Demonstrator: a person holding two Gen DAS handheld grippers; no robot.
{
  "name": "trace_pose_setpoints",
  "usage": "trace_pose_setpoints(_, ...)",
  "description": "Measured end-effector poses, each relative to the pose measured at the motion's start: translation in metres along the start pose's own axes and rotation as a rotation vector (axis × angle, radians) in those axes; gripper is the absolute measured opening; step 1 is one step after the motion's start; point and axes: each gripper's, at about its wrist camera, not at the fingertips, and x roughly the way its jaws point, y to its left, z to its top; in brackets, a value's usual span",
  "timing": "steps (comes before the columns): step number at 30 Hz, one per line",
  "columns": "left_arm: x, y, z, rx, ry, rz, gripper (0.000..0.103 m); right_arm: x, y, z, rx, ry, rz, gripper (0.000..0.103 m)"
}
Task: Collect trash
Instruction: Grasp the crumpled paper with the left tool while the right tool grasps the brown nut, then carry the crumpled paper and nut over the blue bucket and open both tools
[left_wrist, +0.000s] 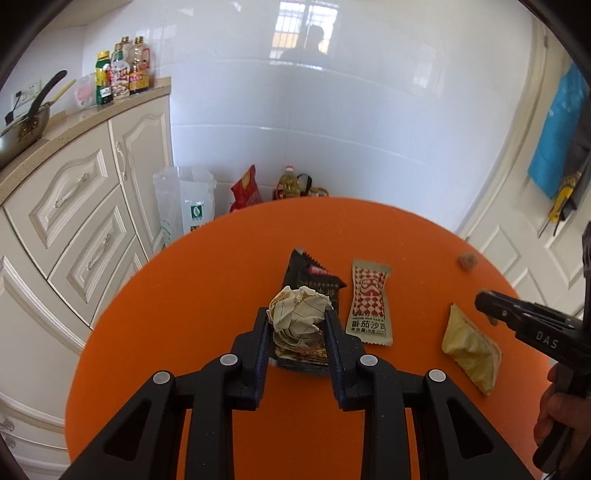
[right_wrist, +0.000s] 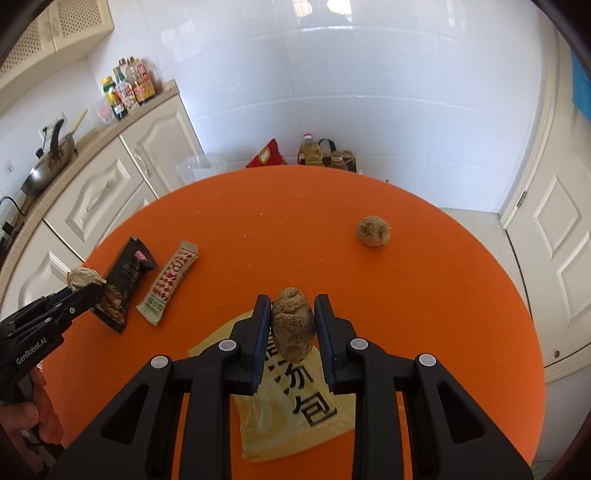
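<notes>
Left claw (left_wrist: 295, 325) pinches a crumpled pale paper ball (left_wrist: 299, 317); right claw (right_wrist: 291, 321) clamps a brown wadded lump (right_wrist: 293, 326). Both look light and squashy, gripped mid-body above flat wrappers on the round orange table (right_wrist: 424, 295).

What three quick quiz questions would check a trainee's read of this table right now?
1. True or false: the left gripper is shut on the paper ball.
2. What sits between the right gripper's jaws? A) brown lump B) red sachet C) black wrapper
3. Fill in: the yellow packet lies on the ____ table.

Key
1. True; its pads press the ball, above the black wrapper.
2. A; a second lump lies apart, farther back.
3. Orange.
</notes>
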Motion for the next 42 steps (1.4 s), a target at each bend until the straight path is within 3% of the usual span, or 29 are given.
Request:
trace_pose_setpoints(9,-0.005,-0.003,0.013,0.015,-0.055,-0.018,0.024,-0.041,-0.001,-0.013,0.004,-0.043,0.027,0.024)
trace_pose_setpoints(16,-0.035,-0.030,-0.009,0.070,-0.102,-0.070,0.024,-0.085,-0.004,-0.027,0.008,-0.095,0.035,0.024)
trace_pose_setpoints(18,-0.060,-0.040,-0.032,0.086,-0.111,-0.085,0.024,-0.102,-0.008,-0.033,0.015,-0.115,0.042,0.024)
trace_pose_setpoints(22,-0.082,-0.062,-0.044,0.128,-0.130,-0.117,0.024,-0.130,-0.016,-0.045,0.029,-0.150,0.047,0.024)
trace_pose_setpoints(23,-0.110,-0.066,-0.057,0.136,-0.136,-0.123,0.024,-0.137,-0.019,-0.049,0.031,-0.160,0.045,0.024)
trace_pose_setpoints(27,-0.146,-0.100,-0.078,0.183,-0.158,-0.157,0.024,-0.170,-0.034,-0.064,0.047,-0.200,0.028,0.024)
trace_pose_setpoints(34,-0.185,-0.166,-0.105,0.274,-0.172,-0.265,0.024,-0.237,-0.089,-0.096,0.125,-0.284,-0.047,0.024)
trace_pose_setpoints(42,-0.153,-0.269,-0.132,0.441,-0.024,-0.487,0.024,-0.302,-0.197,-0.161,0.315,-0.308,-0.233,0.024)
